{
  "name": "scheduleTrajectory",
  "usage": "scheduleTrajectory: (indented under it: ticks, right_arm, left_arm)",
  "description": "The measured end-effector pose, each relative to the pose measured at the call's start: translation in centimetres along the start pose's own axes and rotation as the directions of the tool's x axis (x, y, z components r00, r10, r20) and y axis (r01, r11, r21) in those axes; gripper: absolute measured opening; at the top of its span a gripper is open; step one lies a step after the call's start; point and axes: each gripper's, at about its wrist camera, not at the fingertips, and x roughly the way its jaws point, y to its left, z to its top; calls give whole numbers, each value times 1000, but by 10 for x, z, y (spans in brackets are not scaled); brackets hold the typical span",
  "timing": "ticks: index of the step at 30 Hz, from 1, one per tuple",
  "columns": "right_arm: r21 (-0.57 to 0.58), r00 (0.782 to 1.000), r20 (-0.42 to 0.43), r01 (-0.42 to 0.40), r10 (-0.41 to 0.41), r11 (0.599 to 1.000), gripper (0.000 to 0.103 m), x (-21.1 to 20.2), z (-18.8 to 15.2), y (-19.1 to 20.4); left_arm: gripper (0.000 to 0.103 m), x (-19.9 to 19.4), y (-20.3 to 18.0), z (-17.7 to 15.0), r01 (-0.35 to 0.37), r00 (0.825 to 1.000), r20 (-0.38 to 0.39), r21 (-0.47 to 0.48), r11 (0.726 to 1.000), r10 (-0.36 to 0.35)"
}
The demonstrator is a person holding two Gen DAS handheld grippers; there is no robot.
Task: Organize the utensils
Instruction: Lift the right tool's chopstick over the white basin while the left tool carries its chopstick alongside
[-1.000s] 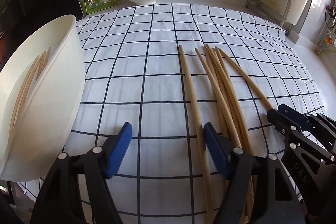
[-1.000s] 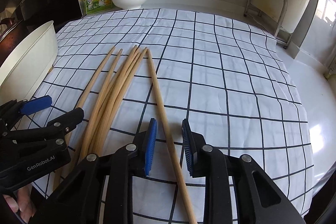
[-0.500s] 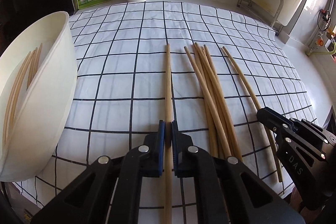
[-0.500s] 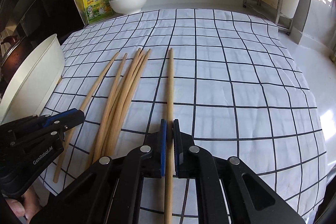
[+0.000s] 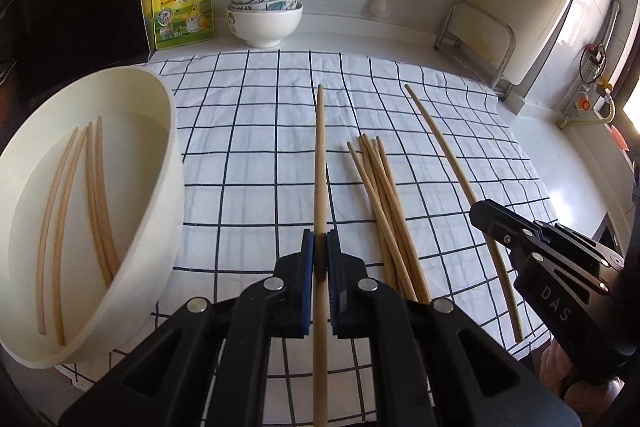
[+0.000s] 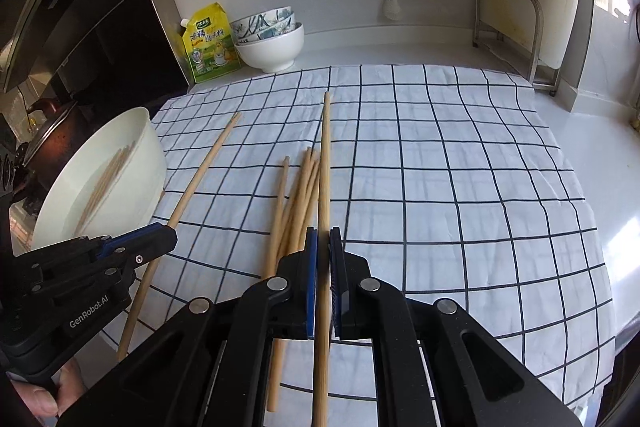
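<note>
left gripper (image 5: 319, 259) jaws clamp one chopstick (image 5: 319, 163) | right gripper (image 6: 323, 259) jaws clamp another chopstick (image 6: 325, 167) | both likely bound for white bowl (image 5: 170, 131)

Daylight enters from the right; glare on the countertop (image 6: 592, 155); left side dim; sharp focus, strong fisheye bending at edges.
</note>
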Motion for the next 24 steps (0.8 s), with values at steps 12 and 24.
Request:
scheduleTrajectory:
  ticks: [12,24]
  right_arm:
    - [-69,995,47,-83,86,994,6,-8,34,71]
    - [-190,972,4,-230,235,955,6,20,50,180]
  left_arm:
    - [7,-56,54,23,-24,994,110,-34,999,28]
    - [7,-82,137,21,-117,981,139,-119,986,133]
